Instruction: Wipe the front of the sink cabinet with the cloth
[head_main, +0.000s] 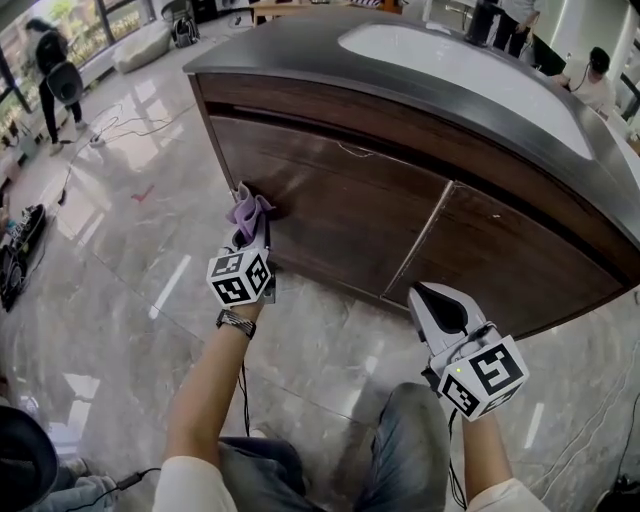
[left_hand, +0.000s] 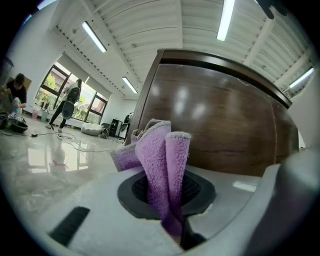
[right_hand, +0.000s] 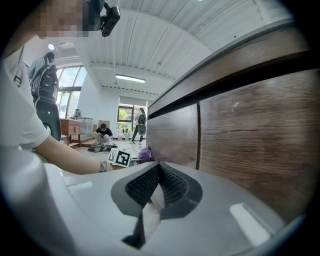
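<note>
A purple cloth (head_main: 248, 212) is pinched in my left gripper (head_main: 246, 236), which is shut on it and holds it against the left door of the dark brown sink cabinet (head_main: 340, 200). In the left gripper view the cloth (left_hand: 162, 165) stands folded up out of the left gripper (left_hand: 172, 200), with the cabinet front (left_hand: 220, 115) close behind. My right gripper (head_main: 432, 300) hangs low before the right door, shut and holding nothing. In the right gripper view the right gripper (right_hand: 157, 185) is shut, pads together, beside the cabinet (right_hand: 260, 135); the cloth (right_hand: 144, 154) shows far off.
A dark countertop (head_main: 300, 50) with a white basin (head_main: 450, 60) tops the cabinet. The glossy marble floor (head_main: 130, 230) carries cables (head_main: 110, 125) and dark gear (head_main: 15, 260) at the left. People stand at the far left and far right. My knee (head_main: 410, 440) is below the right gripper.
</note>
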